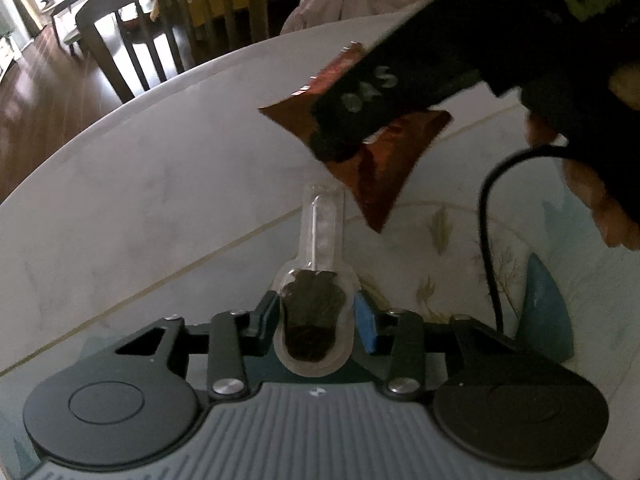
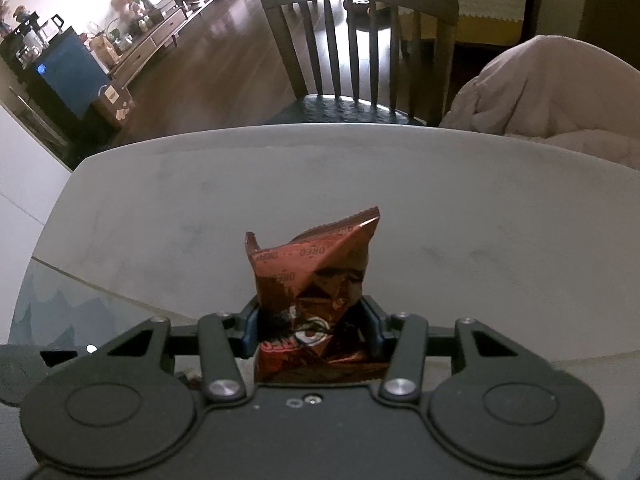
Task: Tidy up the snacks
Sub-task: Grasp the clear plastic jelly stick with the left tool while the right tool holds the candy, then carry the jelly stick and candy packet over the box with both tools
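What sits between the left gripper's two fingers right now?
A clear-wrapped chocolate lollipop, its stick pointing away over the table; the left gripper is closed on it. The left wrist view shows it.

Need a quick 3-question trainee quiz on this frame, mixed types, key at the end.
1. True or false: the right gripper holds the reddish-brown snack packet off the table.
2. What lies between the left gripper's fingers? A) a clear spoon-shaped pack with a dark filling B) a banana C) a soda can
3. Fill in: in the right wrist view, beyond the table's far edge stands a wooden ____.

Key:
1. True; its fingers clamp the packet's lower part.
2. A, the clear spoon-shaped pack, its handle pointing away from the camera.
3. chair.
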Demonstrator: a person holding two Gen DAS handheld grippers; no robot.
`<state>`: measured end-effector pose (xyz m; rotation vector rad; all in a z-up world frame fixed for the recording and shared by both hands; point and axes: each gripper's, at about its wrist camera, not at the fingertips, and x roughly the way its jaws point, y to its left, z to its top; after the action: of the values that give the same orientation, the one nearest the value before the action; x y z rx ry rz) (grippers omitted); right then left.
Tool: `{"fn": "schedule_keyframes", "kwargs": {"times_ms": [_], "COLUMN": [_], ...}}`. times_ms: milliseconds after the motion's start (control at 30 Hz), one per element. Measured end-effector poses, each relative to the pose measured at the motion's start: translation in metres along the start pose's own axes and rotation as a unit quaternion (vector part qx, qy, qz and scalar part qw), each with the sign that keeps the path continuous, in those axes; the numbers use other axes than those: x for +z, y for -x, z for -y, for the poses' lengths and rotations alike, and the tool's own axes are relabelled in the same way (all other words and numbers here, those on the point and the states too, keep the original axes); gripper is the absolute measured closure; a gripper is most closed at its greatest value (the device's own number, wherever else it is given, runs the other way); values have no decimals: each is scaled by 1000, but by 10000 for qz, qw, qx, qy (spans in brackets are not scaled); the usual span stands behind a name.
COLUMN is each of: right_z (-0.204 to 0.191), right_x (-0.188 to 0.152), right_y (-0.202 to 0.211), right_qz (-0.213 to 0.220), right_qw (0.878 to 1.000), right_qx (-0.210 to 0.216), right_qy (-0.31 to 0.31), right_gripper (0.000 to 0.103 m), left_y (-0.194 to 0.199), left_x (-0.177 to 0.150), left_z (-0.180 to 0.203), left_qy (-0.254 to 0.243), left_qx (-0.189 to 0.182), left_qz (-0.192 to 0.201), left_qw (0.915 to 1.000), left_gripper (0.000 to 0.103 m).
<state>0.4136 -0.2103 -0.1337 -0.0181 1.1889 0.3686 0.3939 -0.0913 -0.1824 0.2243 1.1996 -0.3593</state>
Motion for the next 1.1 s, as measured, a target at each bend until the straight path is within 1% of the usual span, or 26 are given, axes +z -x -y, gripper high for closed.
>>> {"fn": "schedule_keyframes", "kwargs": {"times_ms": [100, 233, 333, 500, 600, 800, 933, 1100], "right_z": [1, 4, 6, 8, 5, -8, -18, -37], "right_x": [-4, -11, -18, -26, -27, -26, -27, -40], "right_y": [5, 14, 23, 46, 66, 115, 148, 187], "right_qz": [13, 27, 41, 116, 259, 698, 936, 1111], "right_qw": [10000, 9999, 9998, 9997, 9994, 9973, 9954, 9936], "right_qx": [-8, -38, -40, -70, -75, -111, -116, -158], "right_qy": [-58, -129, -164, -204, -207, -193, -146, -112], "right_gripper": [54, 54, 54, 54, 54, 54, 54, 54], "left_y": [3, 10, 14, 38, 60, 116, 158, 200], "left_x": [-4, -8, -3, -1, -2, -4, -9, -22], "left_z": [-1, -6, -11, -22, -26, -29, -26, -19], "left_qy": [64, 316, 483, 768, 879, 989, 1029, 1142], "left_qx": [-2, -5, 80, 143, 204, 382, 380, 404], "left_qz": [54, 148, 219, 394, 595, 1064, 1321, 1407], "left_qw": [10000, 9994, 9986, 9962, 9941, 9886, 9851, 9826], "left_gripper": [63, 63, 63, 63, 63, 63, 63, 63]}}
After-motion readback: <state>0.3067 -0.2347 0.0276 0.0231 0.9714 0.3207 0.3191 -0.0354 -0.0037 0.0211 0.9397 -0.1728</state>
